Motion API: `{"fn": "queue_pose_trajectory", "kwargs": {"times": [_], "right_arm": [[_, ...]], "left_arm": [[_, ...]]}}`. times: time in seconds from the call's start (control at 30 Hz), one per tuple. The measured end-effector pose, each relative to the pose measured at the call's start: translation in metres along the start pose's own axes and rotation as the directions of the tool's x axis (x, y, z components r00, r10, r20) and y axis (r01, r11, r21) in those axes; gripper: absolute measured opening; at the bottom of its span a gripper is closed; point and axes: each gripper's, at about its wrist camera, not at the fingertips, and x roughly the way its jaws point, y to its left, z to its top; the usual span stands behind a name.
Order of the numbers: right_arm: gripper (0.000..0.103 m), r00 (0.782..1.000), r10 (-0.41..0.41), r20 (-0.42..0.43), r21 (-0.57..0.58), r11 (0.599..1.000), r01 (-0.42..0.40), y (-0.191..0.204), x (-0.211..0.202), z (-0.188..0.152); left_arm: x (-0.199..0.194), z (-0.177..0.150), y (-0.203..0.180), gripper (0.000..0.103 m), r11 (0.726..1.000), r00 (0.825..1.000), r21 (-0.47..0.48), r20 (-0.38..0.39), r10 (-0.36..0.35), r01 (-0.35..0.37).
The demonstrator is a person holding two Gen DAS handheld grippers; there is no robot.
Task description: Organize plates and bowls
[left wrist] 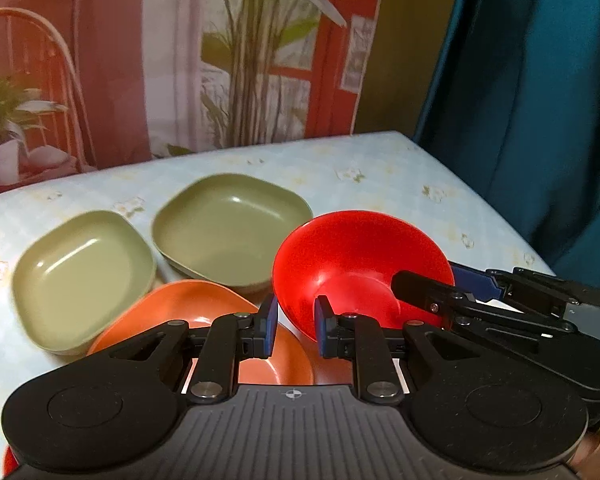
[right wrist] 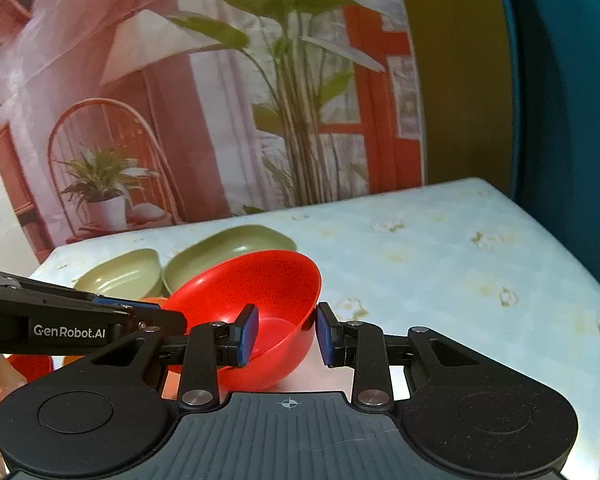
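Observation:
A red bowl (left wrist: pixel 352 264) is tilted and lifted off the table, between both grippers. My left gripper (left wrist: pixel 296 330) straddles the bowl's near-left rim with a small gap between its jaws. My right gripper (right wrist: pixel 286 334) has one finger inside the red bowl (right wrist: pixel 260 292) and one outside its right rim, with a gap. Two green square plates (left wrist: pixel 84 272) (left wrist: pixel 232 224) lie on the table. An orange plate (left wrist: pixel 188 308) lies under my left gripper.
The table (right wrist: pixel 460 264) has a pale floral cloth and reaches to the right edge. A printed backdrop with plants hangs behind it, a teal curtain (left wrist: pixel 540 100) at the right. Something red (right wrist: pixel 30 366) shows at the lower left.

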Motion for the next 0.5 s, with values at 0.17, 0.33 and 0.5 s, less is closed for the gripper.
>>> {"fn": "queue_pose_trajectory", "kwargs": {"times": [0.17,0.33,0.5], "right_arm": [[0.029,0.998,0.055,-0.013,-0.012,0.998,-0.055,0.011,-0.001,0.016],[0.029,0.994,0.101,-0.032,-0.035,0.994,-0.102,0.028,-0.002,0.030],[0.029,0.991,0.131,-0.041,-0.081,0.988,-0.134,0.055,-0.004,0.039]], "left_arm": [[-0.019,0.004,0.011,0.021,1.000,0.999,-0.020,0.036,0.014,-0.014],[-0.038,0.004,0.023,0.021,0.998,0.997,-0.040,0.067,0.040,-0.038],[-0.062,-0.001,0.036,0.021,0.996,0.994,-0.064,0.092,0.067,-0.061]]}}
